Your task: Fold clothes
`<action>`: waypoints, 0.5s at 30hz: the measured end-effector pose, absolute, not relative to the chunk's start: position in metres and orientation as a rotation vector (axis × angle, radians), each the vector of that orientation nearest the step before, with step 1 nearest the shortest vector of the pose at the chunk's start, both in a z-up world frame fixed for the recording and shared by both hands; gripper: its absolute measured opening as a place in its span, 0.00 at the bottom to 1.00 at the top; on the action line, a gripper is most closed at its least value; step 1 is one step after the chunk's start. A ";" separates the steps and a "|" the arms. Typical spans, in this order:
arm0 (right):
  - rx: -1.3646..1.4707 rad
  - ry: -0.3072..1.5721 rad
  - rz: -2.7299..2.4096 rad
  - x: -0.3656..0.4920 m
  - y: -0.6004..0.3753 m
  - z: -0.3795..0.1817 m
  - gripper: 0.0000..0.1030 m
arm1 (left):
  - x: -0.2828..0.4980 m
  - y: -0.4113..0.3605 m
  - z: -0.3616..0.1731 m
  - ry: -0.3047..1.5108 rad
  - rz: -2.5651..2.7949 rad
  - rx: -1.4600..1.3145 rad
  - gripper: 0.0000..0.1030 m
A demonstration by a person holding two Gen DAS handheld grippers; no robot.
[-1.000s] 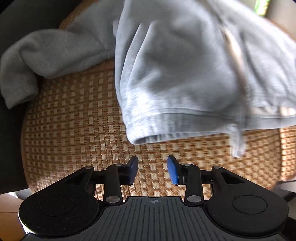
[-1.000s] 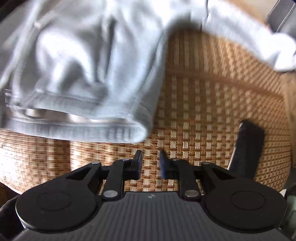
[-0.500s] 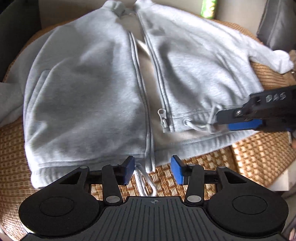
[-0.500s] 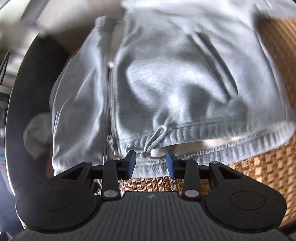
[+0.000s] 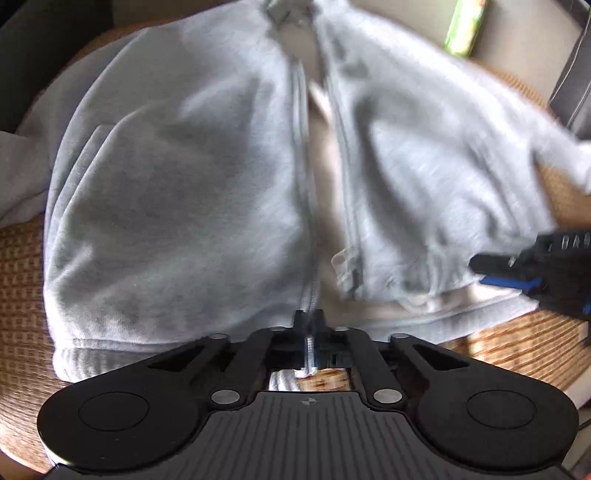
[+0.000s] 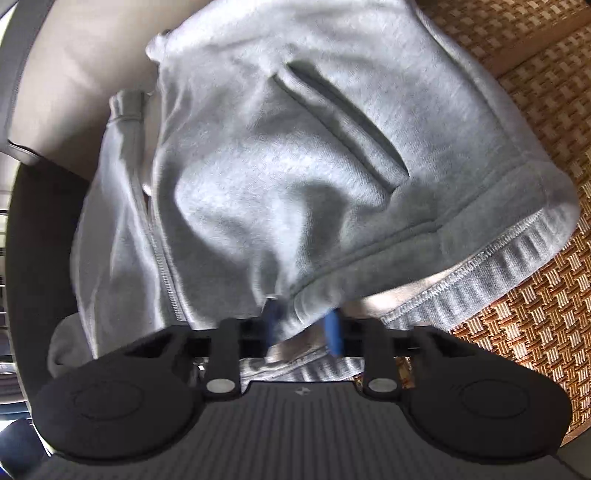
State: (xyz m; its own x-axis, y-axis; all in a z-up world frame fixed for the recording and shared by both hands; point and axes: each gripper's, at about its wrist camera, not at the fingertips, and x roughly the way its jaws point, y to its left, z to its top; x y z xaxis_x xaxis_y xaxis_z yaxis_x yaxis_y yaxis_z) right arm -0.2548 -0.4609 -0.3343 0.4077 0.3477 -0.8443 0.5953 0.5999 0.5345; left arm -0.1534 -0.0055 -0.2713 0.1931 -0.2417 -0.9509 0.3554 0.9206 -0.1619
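- now the grey zip jacket (image 5: pixel 177 206) lies front-up, unzipped, on the woven rattan seat (image 6: pixel 535 325).
- left gripper (image 5: pixel 309 334) is clenched on its zipper edge at the hem.
- right gripper (image 6: pixel 301 326) has its jaws parted around the other hem.

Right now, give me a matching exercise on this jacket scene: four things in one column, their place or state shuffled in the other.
Things:
1. left gripper
2. right gripper
3. zipper pull
4. green box

Place or state:
A. at the far edge, beyond the collar
B. shut on the zip edge at the hem of the jacket
C. fingers apart, hem fabric between them
D. at the bottom of the open zip, beside the pale lining

Pairs: 1-B, 2-C, 3-D, 4-A
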 end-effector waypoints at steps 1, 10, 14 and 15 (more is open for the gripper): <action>0.969 1.178 -0.179 -0.258 -0.464 -0.328 0.11 | -0.153 -0.007 -0.265 1.301 -0.433 0.090 0.00; 0.810 1.232 -0.116 -0.272 -0.485 -0.303 0.10 | -0.154 -0.048 -0.246 1.238 -0.571 0.064 0.00; 0.789 1.338 -0.095 -0.260 -0.480 -0.331 0.23 | -0.153 -0.042 -0.261 1.308 -0.540 0.073 0.05; 0.773 1.358 -0.091 -0.255 -0.479 -0.334 0.26 | -0.152 -0.039 -0.262 1.317 -0.526 0.056 0.22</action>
State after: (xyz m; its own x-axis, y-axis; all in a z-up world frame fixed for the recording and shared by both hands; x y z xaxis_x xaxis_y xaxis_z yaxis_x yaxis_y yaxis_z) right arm -0.2553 -0.4792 -0.3337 0.2477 0.3681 -0.8962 0.4845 0.7540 0.4436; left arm -0.1524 -0.0386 -0.2622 0.1519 -0.3357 -0.9296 0.3975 0.8819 -0.2535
